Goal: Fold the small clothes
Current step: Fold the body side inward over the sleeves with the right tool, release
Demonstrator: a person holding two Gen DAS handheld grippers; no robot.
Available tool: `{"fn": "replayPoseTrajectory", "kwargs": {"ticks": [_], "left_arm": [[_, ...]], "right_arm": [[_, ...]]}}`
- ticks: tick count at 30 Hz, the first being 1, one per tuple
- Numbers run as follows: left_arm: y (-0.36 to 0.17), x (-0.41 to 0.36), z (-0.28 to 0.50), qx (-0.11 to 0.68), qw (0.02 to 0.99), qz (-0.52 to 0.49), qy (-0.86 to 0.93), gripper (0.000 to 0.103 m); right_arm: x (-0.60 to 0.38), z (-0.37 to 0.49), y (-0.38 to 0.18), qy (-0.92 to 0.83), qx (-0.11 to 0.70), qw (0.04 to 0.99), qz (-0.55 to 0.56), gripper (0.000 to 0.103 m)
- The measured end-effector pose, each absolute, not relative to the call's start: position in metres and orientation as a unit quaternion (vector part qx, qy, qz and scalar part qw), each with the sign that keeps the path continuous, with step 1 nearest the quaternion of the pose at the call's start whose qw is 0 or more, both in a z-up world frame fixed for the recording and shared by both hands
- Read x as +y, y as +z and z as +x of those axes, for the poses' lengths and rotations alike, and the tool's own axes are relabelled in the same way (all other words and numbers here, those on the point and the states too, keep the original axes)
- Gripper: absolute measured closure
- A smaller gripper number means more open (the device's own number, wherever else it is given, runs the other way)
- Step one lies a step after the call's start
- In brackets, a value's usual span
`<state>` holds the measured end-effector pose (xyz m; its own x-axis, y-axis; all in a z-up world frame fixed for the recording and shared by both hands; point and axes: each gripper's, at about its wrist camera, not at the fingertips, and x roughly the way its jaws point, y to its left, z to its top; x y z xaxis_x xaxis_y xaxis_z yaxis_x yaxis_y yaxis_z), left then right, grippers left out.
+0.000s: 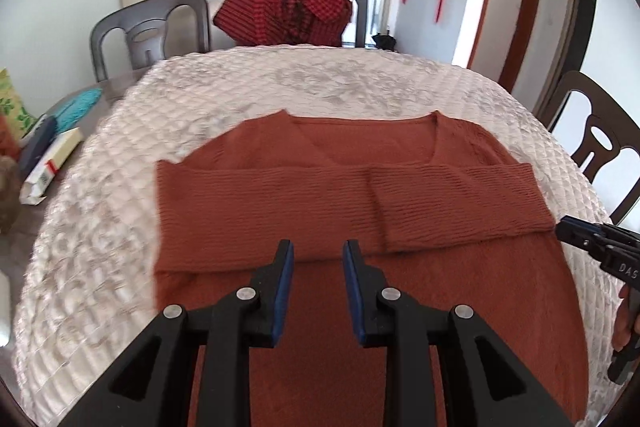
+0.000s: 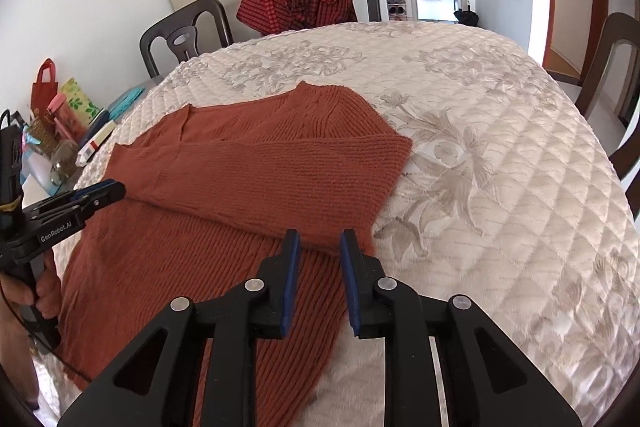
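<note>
Knitwear, a rust sweater, lies flat on the quilted worktop, sleeves folded across its chest. Soft and limp, it will sag; pinch the hem corners. Left gripper and right gripper jaws stand slightly apart, holding nothing.

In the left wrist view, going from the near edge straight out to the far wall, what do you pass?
Left gripper with open fingers → rust-red sweater, sleeves folded across → bare quilted table cover → red checked garment draped on a chair.
</note>
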<state>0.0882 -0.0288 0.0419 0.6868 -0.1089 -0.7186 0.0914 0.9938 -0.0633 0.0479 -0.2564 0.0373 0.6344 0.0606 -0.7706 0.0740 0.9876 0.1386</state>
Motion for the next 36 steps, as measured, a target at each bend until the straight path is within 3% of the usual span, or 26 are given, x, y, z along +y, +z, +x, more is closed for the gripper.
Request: {"fn": "replayPoseTrajectory", "kwargs": {"ticks": [3, 6, 22, 27, 36], "left_arm": [[0.042, -0.02, 0.08, 0.39, 0.92, -0.007, -0.046, 0.065], [0.04, -0.015, 0.074, 0.389, 0.92, 0.005, -0.038, 0.064], [0.028, 0.012, 0.054, 0.398, 0.917, -0.006, -0.013, 0.064], [0.026, 0.016, 0.042, 0.402, 0.916, -0.009, -0.013, 0.062], [0.018, 0.018, 0.014, 0.412, 0.911, -0.012, -0.021, 0.06]], "right_arm": [[-0.252, 0.042, 0.039, 0.01, 0.426, 0.901, 0.084, 0.08], [-0.246, 0.04, 0.038, 0.019, 0.428, 0.901, 0.075, 0.073], [-0.244, 0.023, 0.03, 0.024, 0.441, 0.893, 0.091, 0.072], [-0.246, 0.013, 0.03, 0.025, 0.441, 0.891, 0.103, 0.062], [-0.243, -0.011, 0.022, 0.037, 0.45, 0.884, 0.125, 0.062]]}}
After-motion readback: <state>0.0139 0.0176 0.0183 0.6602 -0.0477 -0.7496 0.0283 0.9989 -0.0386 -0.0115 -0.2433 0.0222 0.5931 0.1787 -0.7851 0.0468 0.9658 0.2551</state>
